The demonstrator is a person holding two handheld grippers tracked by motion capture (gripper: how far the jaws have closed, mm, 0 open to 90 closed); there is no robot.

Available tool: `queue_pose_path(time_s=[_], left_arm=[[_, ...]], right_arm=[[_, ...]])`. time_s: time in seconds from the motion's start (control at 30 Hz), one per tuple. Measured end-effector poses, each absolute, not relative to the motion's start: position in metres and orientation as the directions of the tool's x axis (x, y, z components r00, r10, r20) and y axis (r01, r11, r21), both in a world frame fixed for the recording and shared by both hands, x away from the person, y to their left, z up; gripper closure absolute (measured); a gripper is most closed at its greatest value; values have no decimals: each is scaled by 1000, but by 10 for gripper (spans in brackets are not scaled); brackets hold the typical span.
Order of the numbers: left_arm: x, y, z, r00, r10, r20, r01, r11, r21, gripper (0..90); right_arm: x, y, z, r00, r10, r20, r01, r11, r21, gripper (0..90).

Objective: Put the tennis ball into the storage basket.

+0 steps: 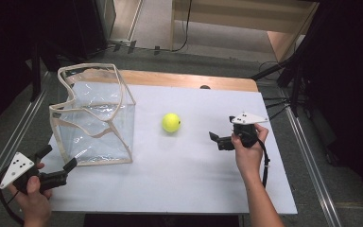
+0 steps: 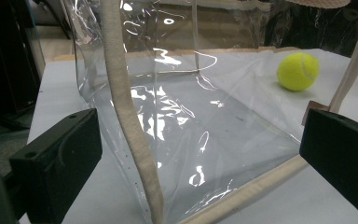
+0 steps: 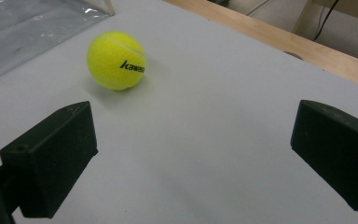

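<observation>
- We hold our left gripper [image 1: 56, 166] at the near left corner of the white table top [image 1: 184, 179], its two black jaws spread wide apart and holding nothing.
- Its jaws point at the near lower corner of a clear plastic box-shaped bag with beige fabric edging [image 1: 97, 118], which stands open-topped on the left part of the table; in the high view one jaw tip sits just beside the bag's bottom edge.
- In the left gripper view, a beige edging strip [image 2: 130, 121] of the bag rises between the jaws, and we cannot tell whether either jaw touches it.
- We hold our right gripper [image 1: 217, 140] over the right part of the table, its jaws also wide apart and empty, aimed leftward.
- A bright yellow tennis ball [image 1: 171, 122] with dark lettering rests on the table near its middle, between the bag and the right gripper, touching neither.
- In the right gripper view the ball [image 3: 116, 60] lies ahead of the jaws, off toward the left one, well apart from both.
- A strip of bare wooden table edge [image 1: 189, 80] runs along the far side of the white top.
</observation>
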State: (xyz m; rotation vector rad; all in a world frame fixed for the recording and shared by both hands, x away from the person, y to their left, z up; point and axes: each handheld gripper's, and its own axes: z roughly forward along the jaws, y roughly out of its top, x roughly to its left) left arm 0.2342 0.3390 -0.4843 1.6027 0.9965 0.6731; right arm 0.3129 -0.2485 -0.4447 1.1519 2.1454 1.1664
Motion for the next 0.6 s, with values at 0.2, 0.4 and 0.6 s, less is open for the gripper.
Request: queue_pose_path(time_s=[0.2, 0.4, 0.6], left_arm=[[234, 339, -484, 489, 869, -72, 259, -66, 964, 0], [234, 340, -484, 488, 870, -75, 255, -60, 965, 0], [234, 341, -484, 485, 871, -77, 257, -58, 965, 0]], right_arm=[[323, -238, -442, -580, 814, 9, 455, 315, 833, 0], [329, -229, -440, -599, 801, 1, 452, 336, 826, 0], [336, -220, -439, -610, 792, 1, 458, 351, 817, 0]])
